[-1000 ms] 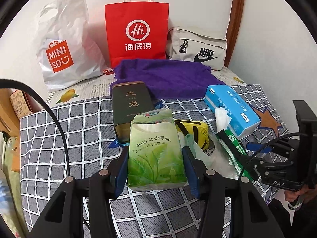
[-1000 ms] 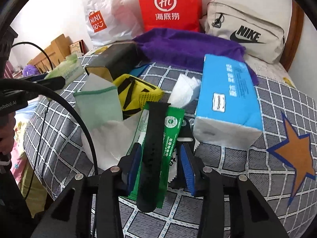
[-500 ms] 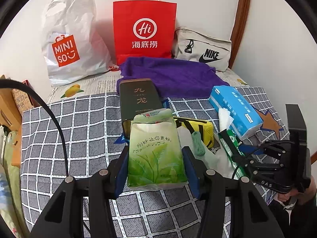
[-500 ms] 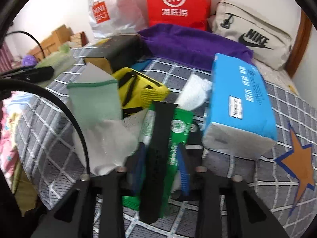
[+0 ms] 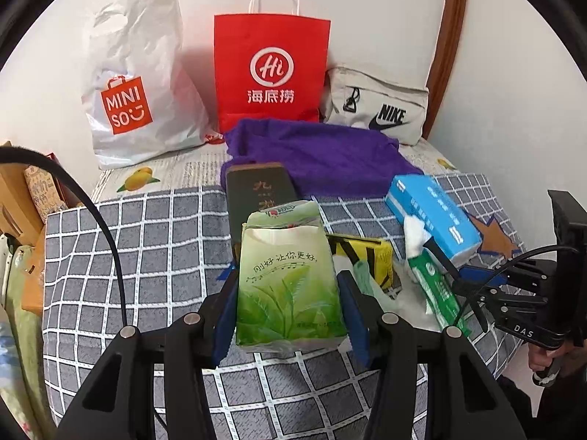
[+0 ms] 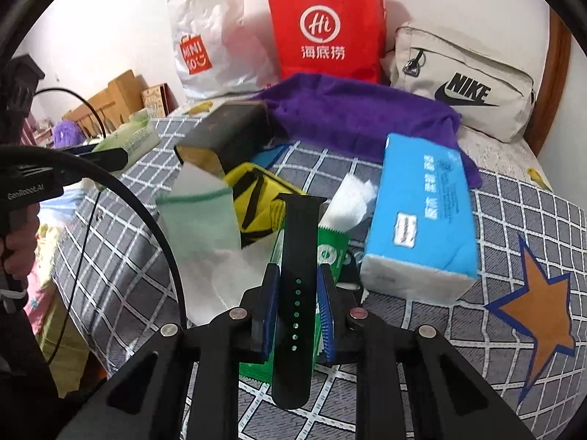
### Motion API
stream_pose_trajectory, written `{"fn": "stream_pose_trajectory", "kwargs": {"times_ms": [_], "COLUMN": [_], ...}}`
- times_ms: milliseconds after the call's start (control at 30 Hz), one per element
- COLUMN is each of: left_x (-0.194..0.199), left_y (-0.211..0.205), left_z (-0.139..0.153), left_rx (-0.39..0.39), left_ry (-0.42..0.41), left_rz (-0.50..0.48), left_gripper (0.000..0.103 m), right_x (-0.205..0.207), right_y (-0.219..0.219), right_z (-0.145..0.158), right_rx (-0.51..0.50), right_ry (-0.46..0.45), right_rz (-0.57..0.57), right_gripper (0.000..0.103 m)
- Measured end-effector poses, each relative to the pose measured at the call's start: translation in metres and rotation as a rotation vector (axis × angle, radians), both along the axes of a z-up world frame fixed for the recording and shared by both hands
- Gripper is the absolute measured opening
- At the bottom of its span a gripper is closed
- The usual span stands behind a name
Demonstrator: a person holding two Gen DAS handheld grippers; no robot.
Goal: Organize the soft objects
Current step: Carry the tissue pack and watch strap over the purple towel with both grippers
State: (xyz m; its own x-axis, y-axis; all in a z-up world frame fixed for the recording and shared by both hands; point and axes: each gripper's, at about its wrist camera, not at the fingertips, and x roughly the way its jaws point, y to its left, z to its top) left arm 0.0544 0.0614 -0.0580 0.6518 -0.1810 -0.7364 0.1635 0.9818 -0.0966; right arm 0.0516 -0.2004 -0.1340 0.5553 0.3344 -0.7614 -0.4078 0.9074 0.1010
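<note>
My left gripper is shut on a green tissue pack, its blue pads pressing both long sides above the checked bedspread. In the right wrist view my right gripper is shut on a black watch strap that sticks out past both ends of the pads. Under the strap lies a green sachet; I cannot tell whether it is caught too. A blue tissue box, a yellow pouch, a pale green cloth and a purple towel lie around it.
Against the far wall stand a white Miniso bag, a red paper bag and a beige Nike bag. A dark box lies behind the tissue pack. Cardboard boxes stand left of the bed.
The right gripper's jaws have closed from either side of the strap and sachet onto the black strap. The left gripper still holds the green tissue pack.
</note>
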Motion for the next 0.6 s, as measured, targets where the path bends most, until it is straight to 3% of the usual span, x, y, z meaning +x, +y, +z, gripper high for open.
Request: {"fn": "stream_pose_trajectory", "kwargs": {"times_ms": [600], "left_x": [0.063], "left_y": [0.020], "left_z": [0.029], "left_rx": [-0.022], "left_ry": [-0.014], "left_rz": [-0.005], "left_gripper": [0.049], "right_x": [0.055], "right_y": [-0.028], "right_z": [0.048], "right_rx": [0.043], "right_ry": [-0.057], "right_rz": [-0.031], "right_gripper": [0.021]}}
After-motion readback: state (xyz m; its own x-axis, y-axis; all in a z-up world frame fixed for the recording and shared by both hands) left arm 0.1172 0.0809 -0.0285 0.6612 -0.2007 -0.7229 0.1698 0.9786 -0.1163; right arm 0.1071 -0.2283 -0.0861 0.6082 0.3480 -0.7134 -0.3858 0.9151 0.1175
